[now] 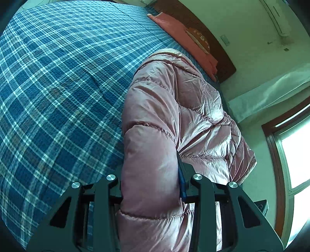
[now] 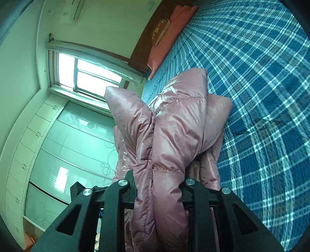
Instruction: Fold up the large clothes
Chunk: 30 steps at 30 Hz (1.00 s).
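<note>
A shiny pink quilted puffer jacket (image 1: 174, 116) fills the middle of the left wrist view, lifted above a bed with a blue plaid cover (image 1: 58, 87). My left gripper (image 1: 153, 186) is shut on a thick padded fold of it; the fabric bulges between the black jaws and hides the left finger. In the right wrist view the same pink jacket (image 2: 170, 126) is bunched into upright folds, and my right gripper (image 2: 158, 186) is shut on that bunch. The plaid bed cover (image 2: 261, 97) lies to the right of it.
A pink pillow (image 1: 184, 33) and a dark wooden headboard (image 1: 222, 58) sit at the bed's far end. A bright window (image 2: 87, 73) and a pale wardrobe with glass doors (image 2: 67, 145) stand beside the bed. An air conditioner (image 1: 279, 17) hangs on the wall.
</note>
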### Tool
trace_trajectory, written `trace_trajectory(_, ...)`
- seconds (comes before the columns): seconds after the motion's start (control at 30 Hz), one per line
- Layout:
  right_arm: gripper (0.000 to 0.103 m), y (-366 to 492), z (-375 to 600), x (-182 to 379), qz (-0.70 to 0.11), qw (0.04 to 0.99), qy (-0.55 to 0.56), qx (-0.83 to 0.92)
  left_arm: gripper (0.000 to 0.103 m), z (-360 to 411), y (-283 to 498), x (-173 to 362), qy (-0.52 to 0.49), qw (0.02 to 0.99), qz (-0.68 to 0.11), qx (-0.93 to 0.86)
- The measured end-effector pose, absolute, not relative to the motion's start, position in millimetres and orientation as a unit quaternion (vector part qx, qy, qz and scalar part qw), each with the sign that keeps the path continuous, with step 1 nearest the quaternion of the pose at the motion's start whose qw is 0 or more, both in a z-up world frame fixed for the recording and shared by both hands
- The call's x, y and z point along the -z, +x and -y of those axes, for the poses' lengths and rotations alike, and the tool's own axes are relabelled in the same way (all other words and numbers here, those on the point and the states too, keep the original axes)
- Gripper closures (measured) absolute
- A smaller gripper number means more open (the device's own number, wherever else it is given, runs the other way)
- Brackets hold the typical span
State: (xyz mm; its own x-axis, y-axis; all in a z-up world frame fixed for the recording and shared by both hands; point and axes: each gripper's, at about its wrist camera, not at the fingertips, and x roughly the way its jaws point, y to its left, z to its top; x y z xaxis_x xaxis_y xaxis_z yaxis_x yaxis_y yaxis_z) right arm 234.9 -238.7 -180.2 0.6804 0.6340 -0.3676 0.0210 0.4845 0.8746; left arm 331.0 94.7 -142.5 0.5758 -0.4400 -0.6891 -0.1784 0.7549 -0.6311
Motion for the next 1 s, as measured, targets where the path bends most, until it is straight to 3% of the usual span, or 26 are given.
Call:
trace_trajectory(0.27,0.076,224.4,239.4,196.0,-0.372,0.787,0.46,-0.172,0.056,-105.1,334.9,162.0,-0.33,0.816,-0.468,0.08)
trace_trajectory(0.37,0.064,215.9,236.6,180.2,-0.382,0.804,0.428,-0.156,0.047,-109.1,326.6,157.1,-0.337,0.813,-0.467,0.083)
trace_trajectory(0.43,0.044,201.7,237.6,169.5,-0.382,0.814,0.412,-0.149,0.041,-112.9,315.5,151.0,-0.337,0.816,-0.462,0.084)
trace_trajectory(0.5,0.035,185.0,240.3,162.5,-0.377,0.821,0.405,-0.145,0.035,-115.1,302.2,147.2,-0.333,0.821,-0.455,0.087)
trace_trajectory(0.63,0.034,148.8,246.7,163.8,-0.38,0.815,0.413,-0.142,0.028,-120.1,269.2,147.4,-0.335,0.821,-0.453,0.094)
trace_trajectory(0.9,0.031,112.9,236.4,197.8,-0.389,0.779,0.468,-0.154,0.024,-117.1,229.4,168.5,-0.378,0.794,-0.464,0.1)
trace_trajectory(0.97,0.034,107.5,233.7,202.0,-0.382,0.772,0.486,-0.149,0.04,-118.2,225.3,171.6,-0.394,0.79,-0.46,0.093)
trace_trajectory(1.0,0.051,104.5,232.5,202.2,-0.384,0.77,0.489,-0.146,0.044,-118.5,223.1,170.7,-0.4,0.789,-0.458,0.092)
